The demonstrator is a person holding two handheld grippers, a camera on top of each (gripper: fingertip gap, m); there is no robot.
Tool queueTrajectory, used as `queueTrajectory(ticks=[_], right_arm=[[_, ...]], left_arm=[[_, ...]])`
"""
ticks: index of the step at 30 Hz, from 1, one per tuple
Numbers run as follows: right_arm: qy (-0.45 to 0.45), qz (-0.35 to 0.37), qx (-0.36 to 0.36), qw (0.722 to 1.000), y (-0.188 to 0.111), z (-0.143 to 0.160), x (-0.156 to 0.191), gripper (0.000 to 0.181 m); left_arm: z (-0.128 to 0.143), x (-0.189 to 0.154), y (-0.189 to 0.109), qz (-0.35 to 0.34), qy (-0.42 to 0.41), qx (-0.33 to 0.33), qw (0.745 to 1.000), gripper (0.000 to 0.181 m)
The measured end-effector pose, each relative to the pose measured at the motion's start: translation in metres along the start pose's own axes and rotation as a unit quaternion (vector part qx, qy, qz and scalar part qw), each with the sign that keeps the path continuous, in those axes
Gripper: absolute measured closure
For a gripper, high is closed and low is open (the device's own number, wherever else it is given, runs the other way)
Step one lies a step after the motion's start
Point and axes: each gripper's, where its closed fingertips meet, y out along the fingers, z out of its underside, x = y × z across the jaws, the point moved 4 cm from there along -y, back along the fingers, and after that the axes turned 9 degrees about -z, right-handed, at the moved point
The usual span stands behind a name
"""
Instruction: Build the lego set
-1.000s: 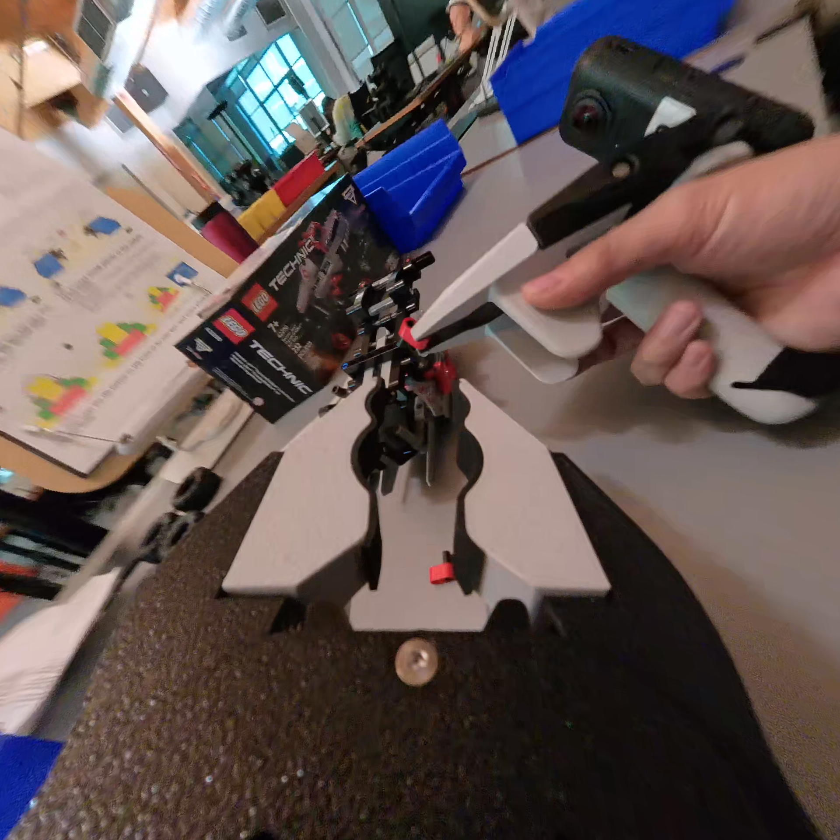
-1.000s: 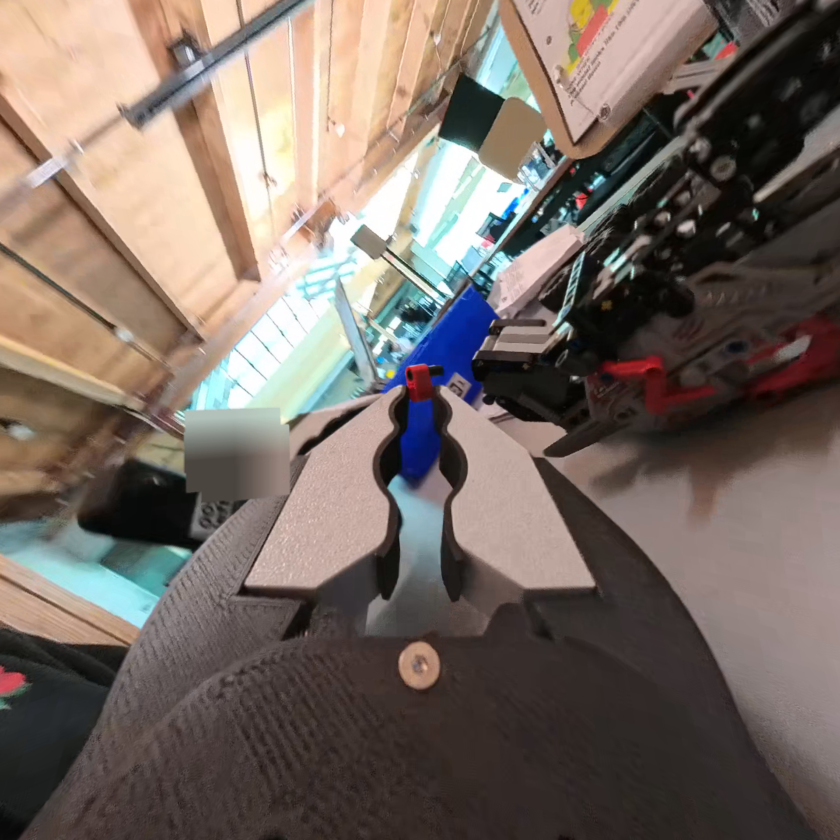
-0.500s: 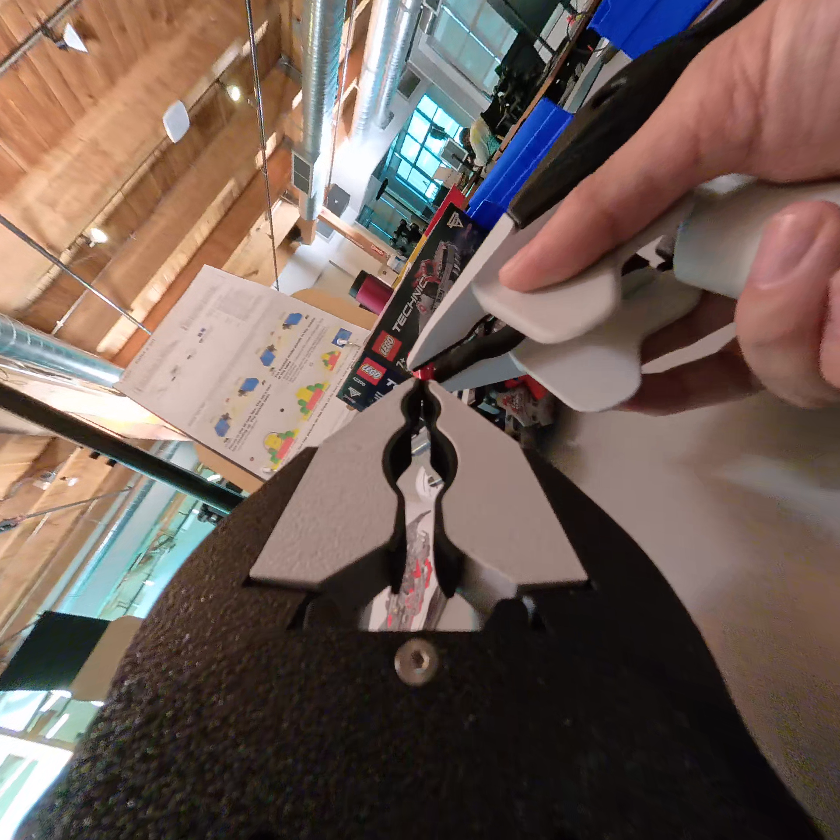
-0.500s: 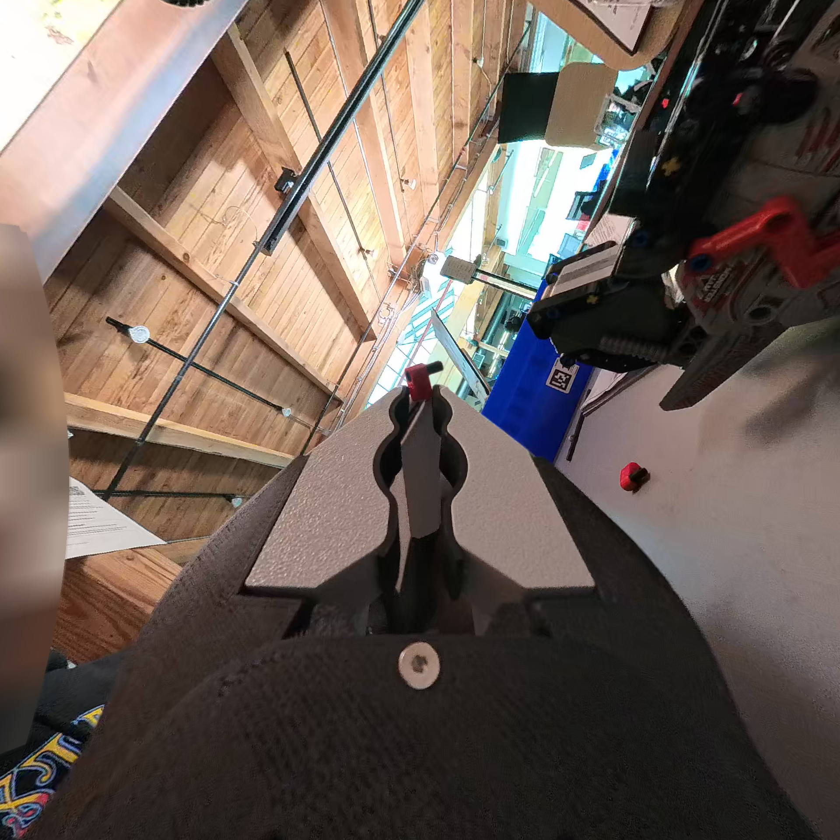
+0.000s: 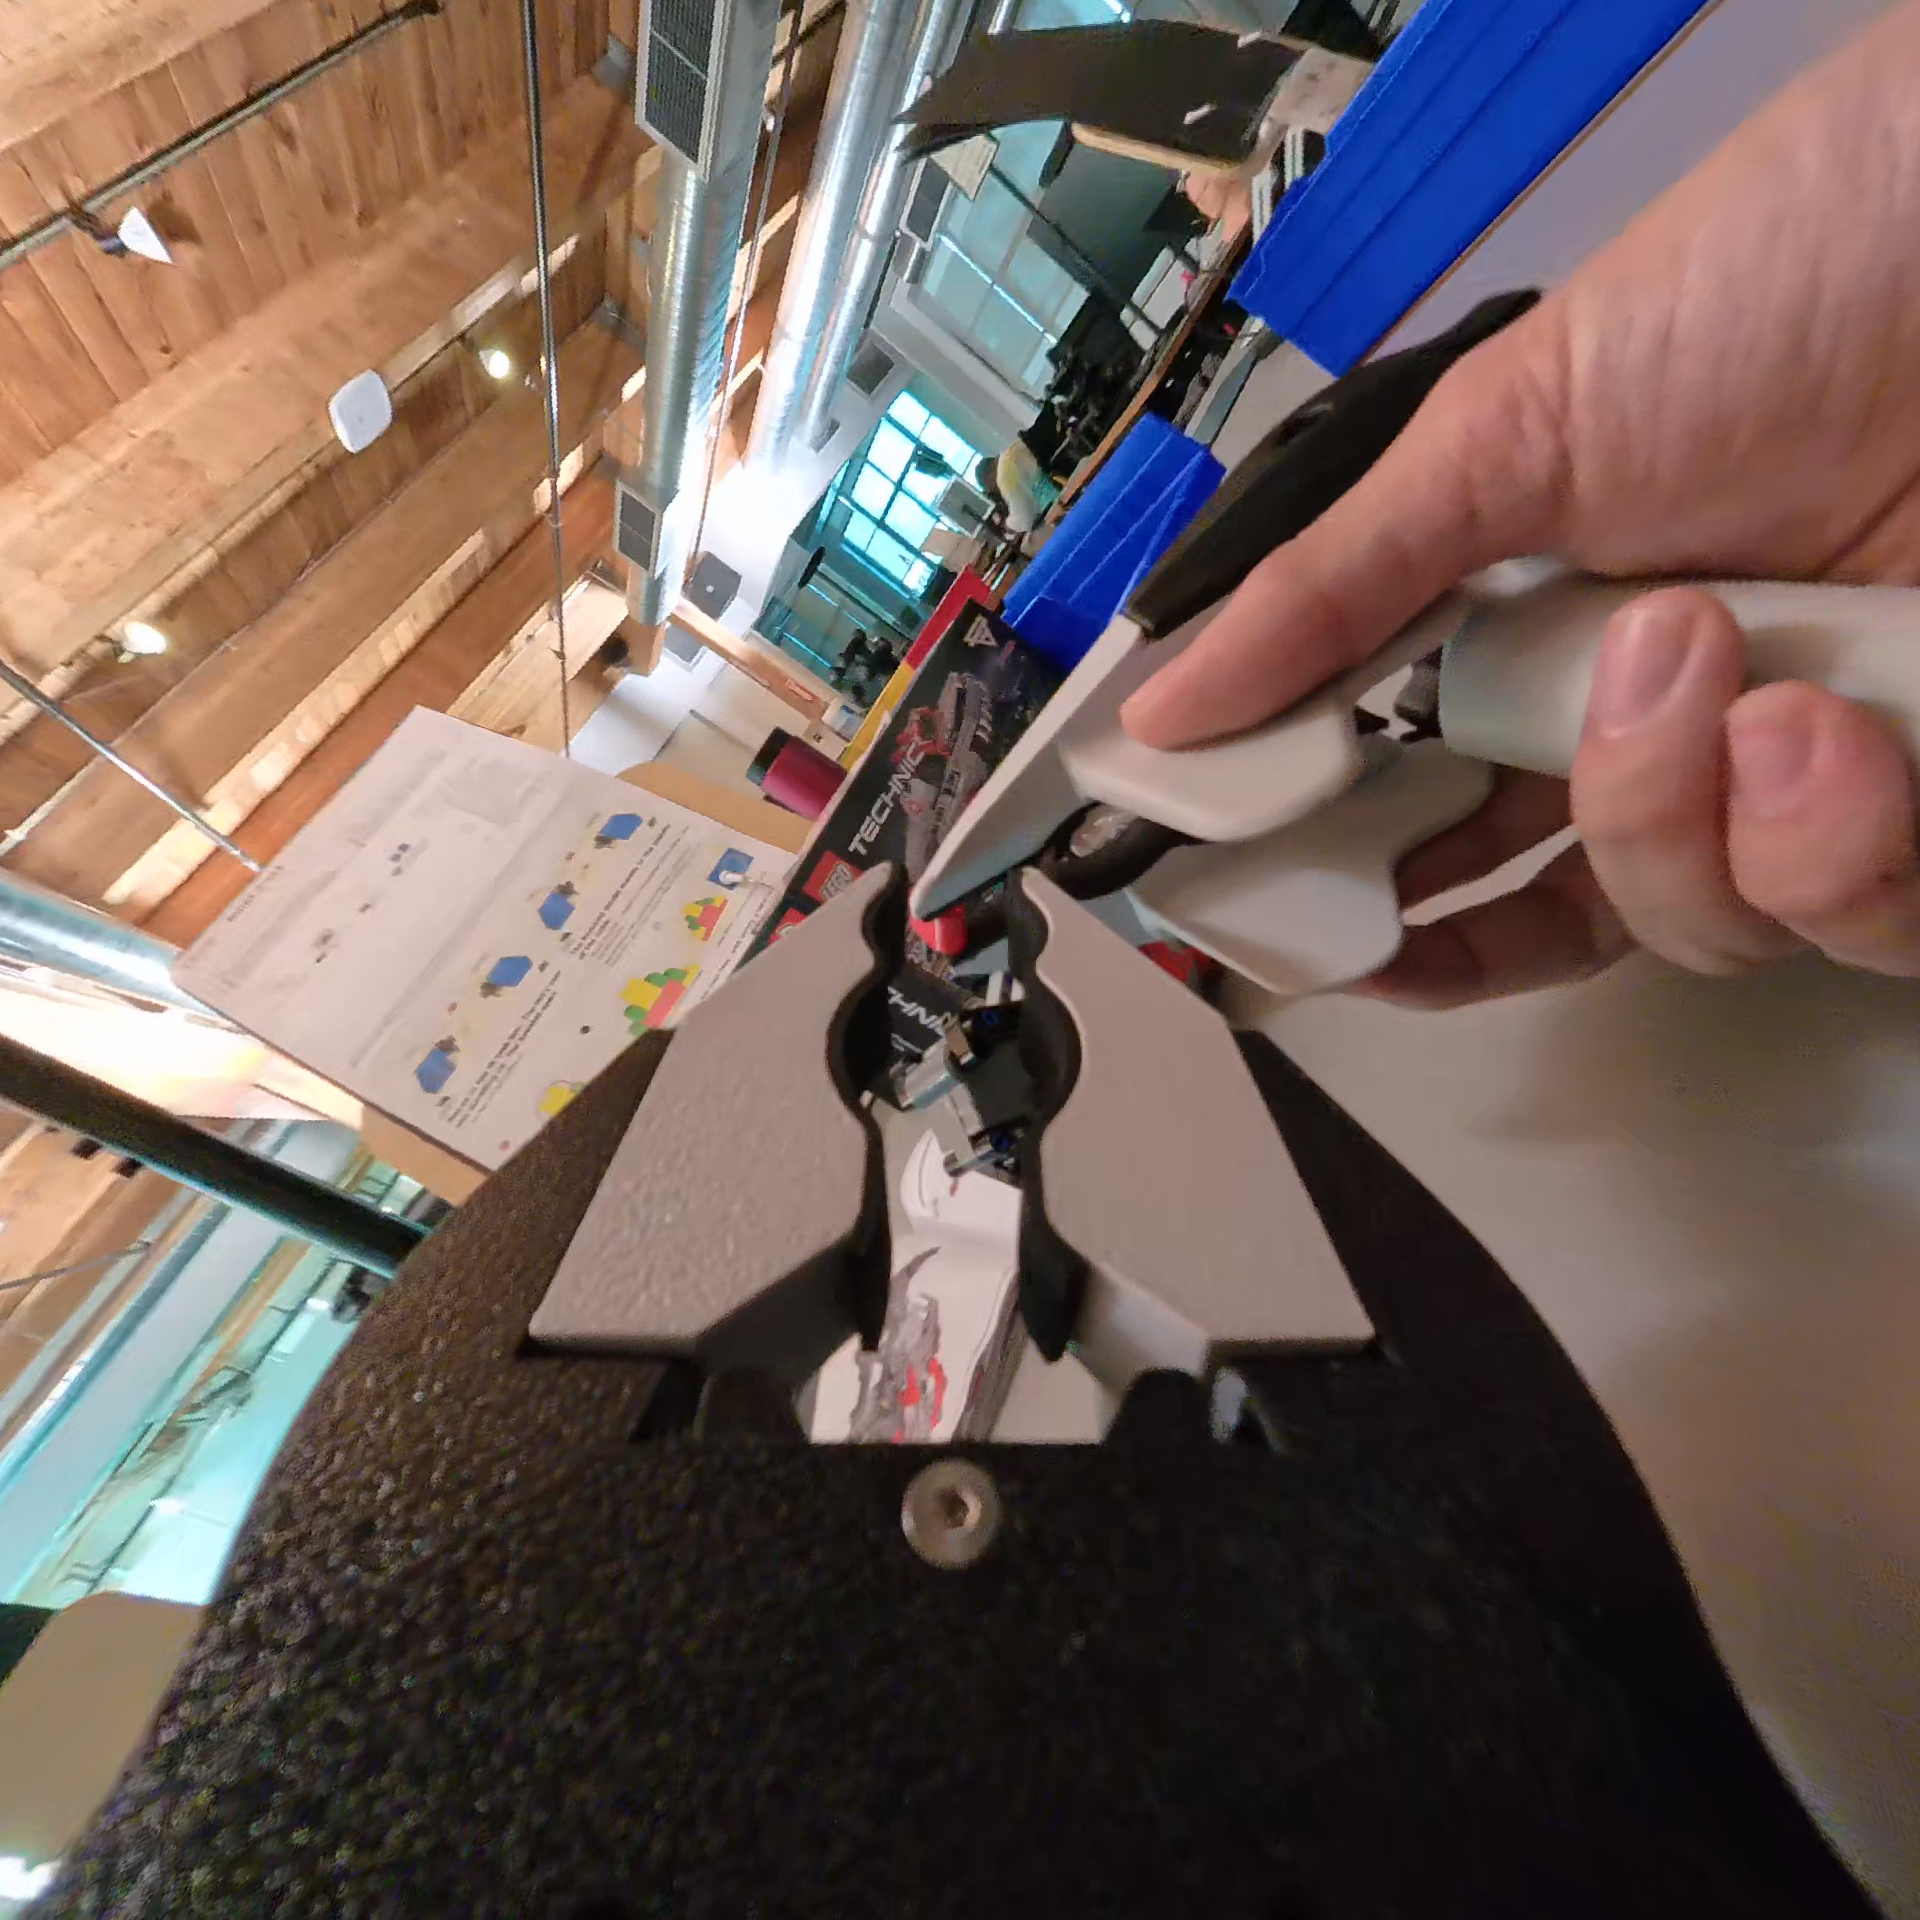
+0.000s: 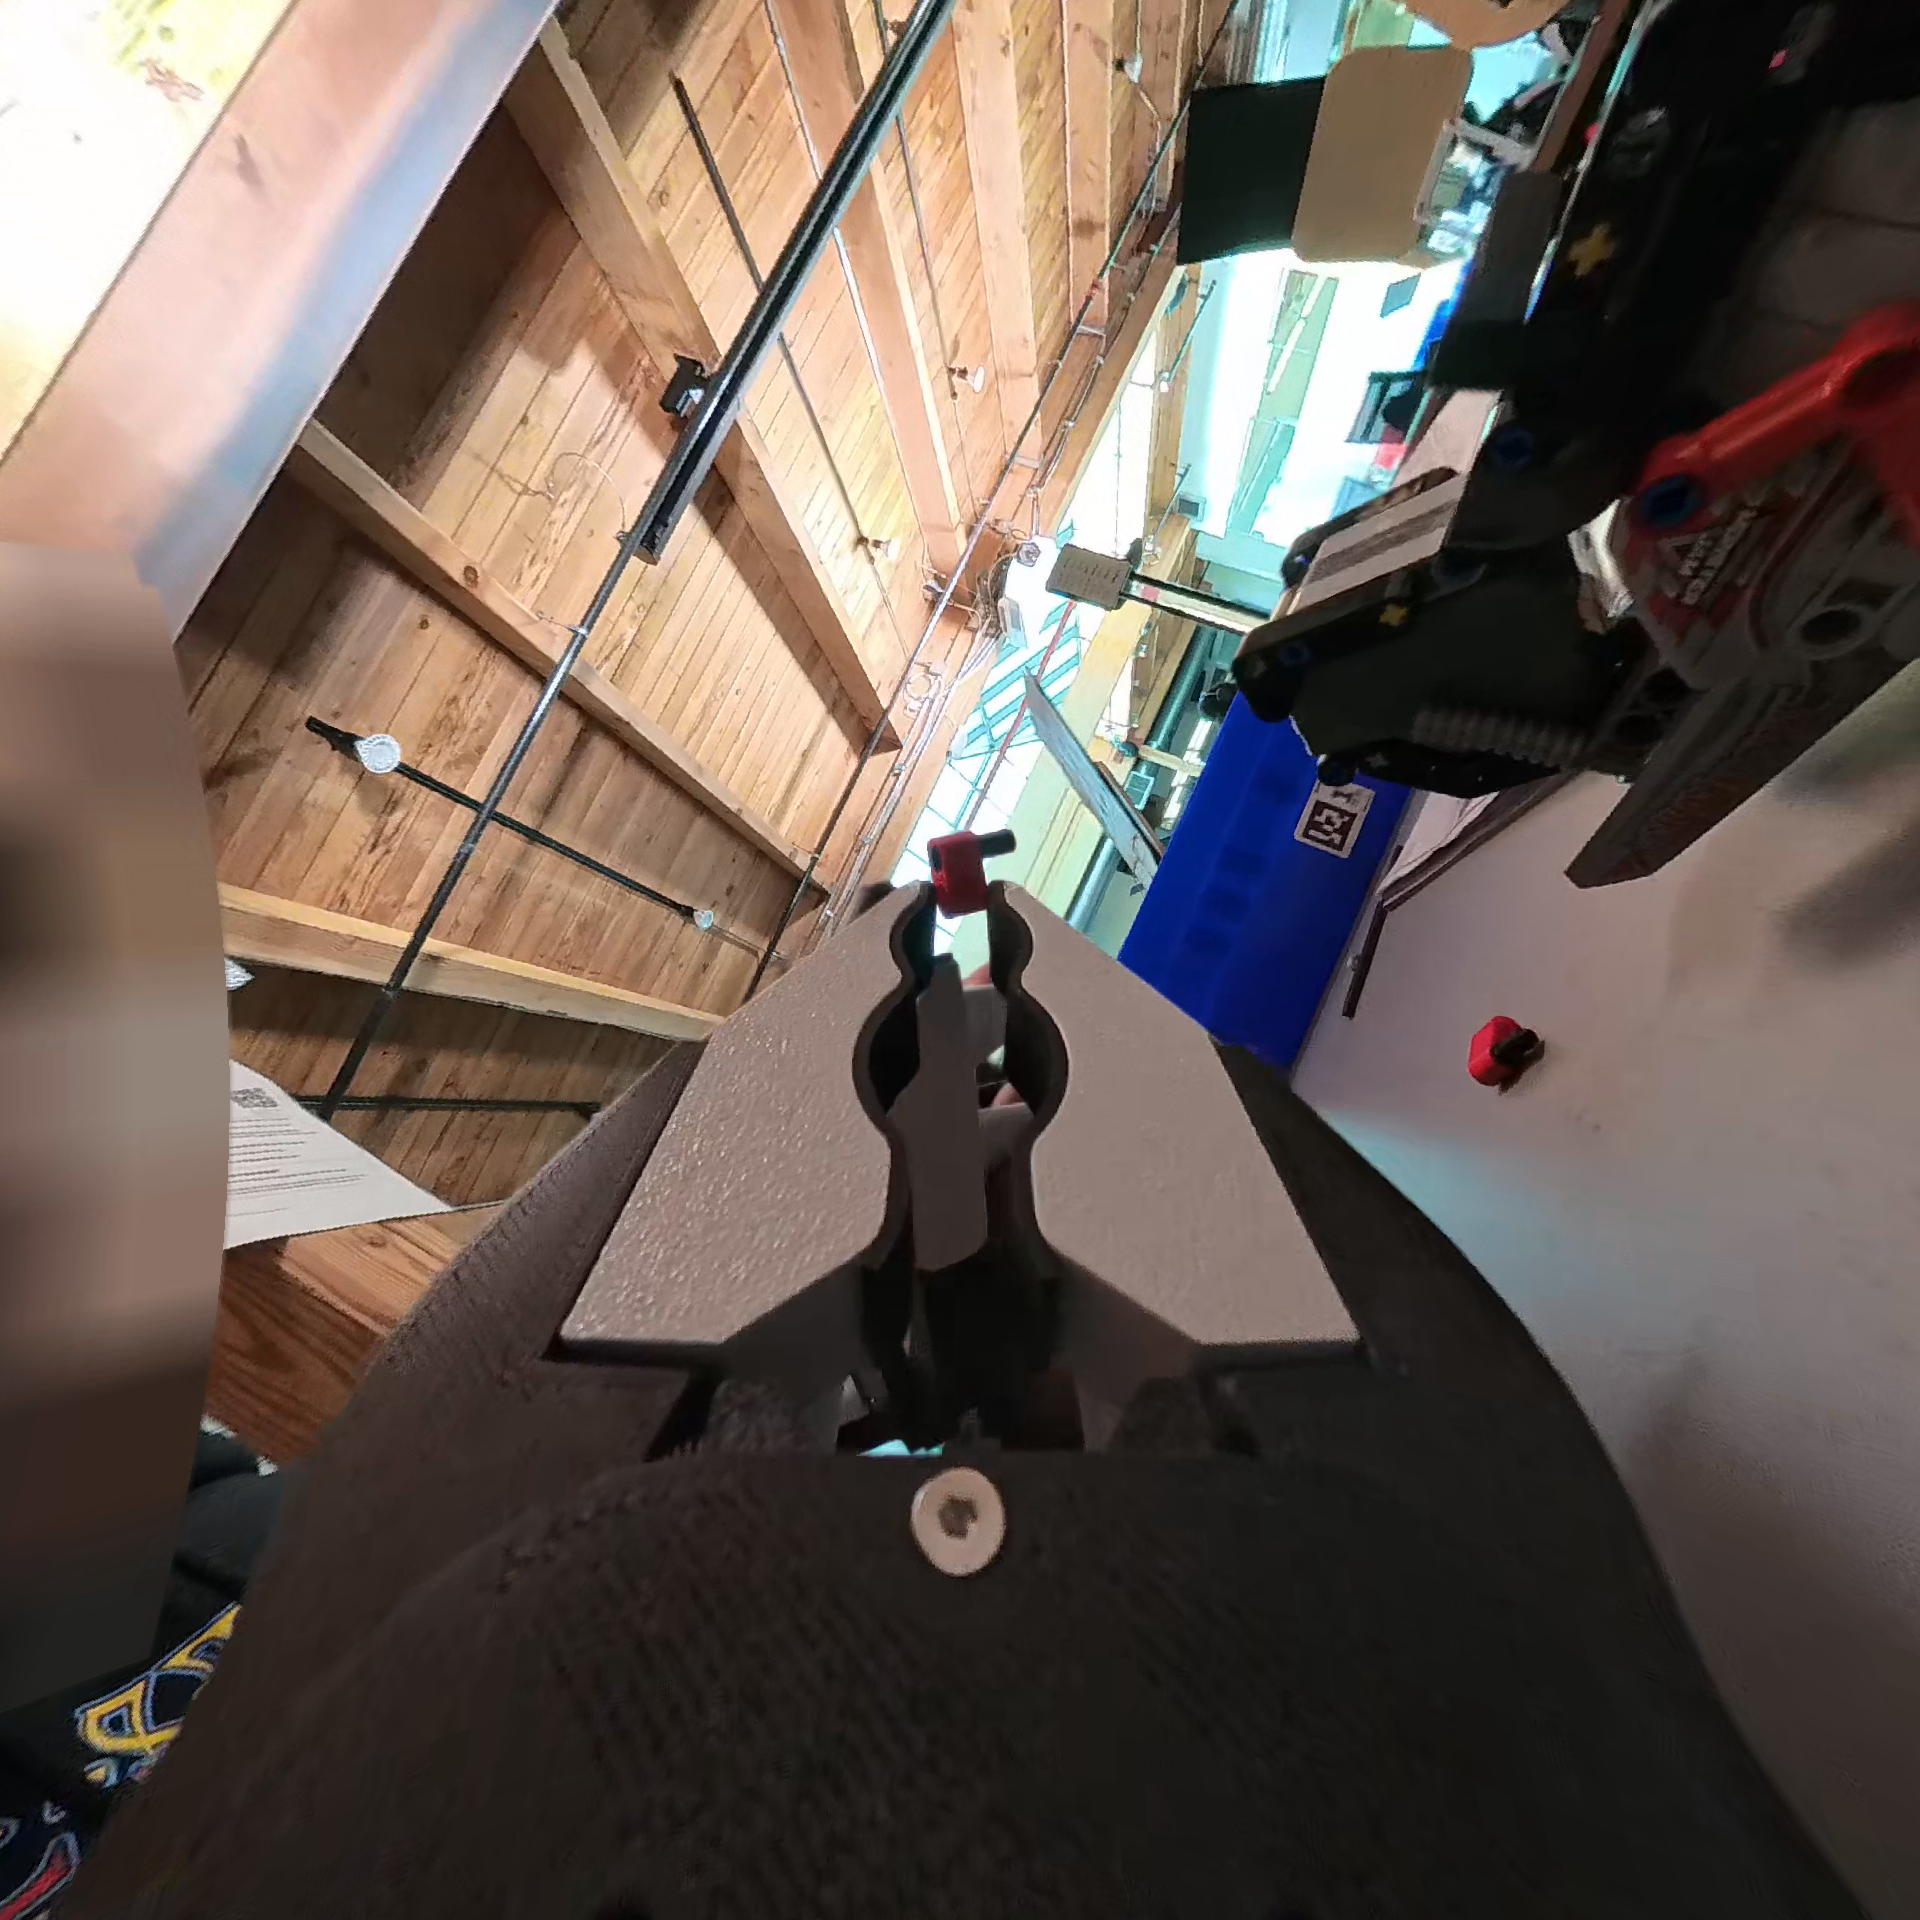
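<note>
The left gripper (image 5: 951, 914) has tipped up from the table since a second ago, so that its camera now takes in the timber ceiling, and its fingers have parted again after nearly meeting half a second back. The grey table (image 6: 1714, 1195) carries the half-built lego model (image 6: 1621, 582), black and grey with red parts, which sits at the upper right of the right wrist view, well apart from both tools. Behind it stand blue bins (image 5: 1112, 540), the set's dark box (image 5: 914, 748) and a sheet of building instructions (image 5: 488, 925) propped upright.

A hand (image 5: 1621, 623) squeezes the right gripper (image 6: 961, 899), whose tips pinch a small red connector piece (image 6: 954, 871) with a black pin jutting from its side. Those tips reach right into the mouth of the left gripper, whose jaws stand apart around the piece (whether they touch it, I cannot tell). A second red piece (image 6: 1501, 1051) lies loose on the table, near the bins.
</note>
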Motion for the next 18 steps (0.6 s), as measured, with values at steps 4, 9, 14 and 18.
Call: queueTrajectory(ticks=[4,9,14,18], right_arm=[[0.015,-0.015,-0.009,1.0,0.001,0.001,0.002,0.173],[0.028,-0.034,-0.009,0.999,0.001,0.003,0.007,0.174],[0.026,-0.039,0.002,0.999,0.001,0.007,0.01,0.173],[0.016,-0.036,0.005,0.999,-0.001,0.008,0.013,0.173]], left_arm=[[0.0,0.002,0.001,-0.002,-0.009,0.014,1.0,0.167],[-0.002,0.005,-0.001,0.005,-0.03,0.013,0.999,0.165],[-0.004,0.008,-0.001,0.005,-0.052,0.017,0.998,0.174],[-0.006,0.007,-0.002,0.009,-0.065,0.018,0.998,0.175]])
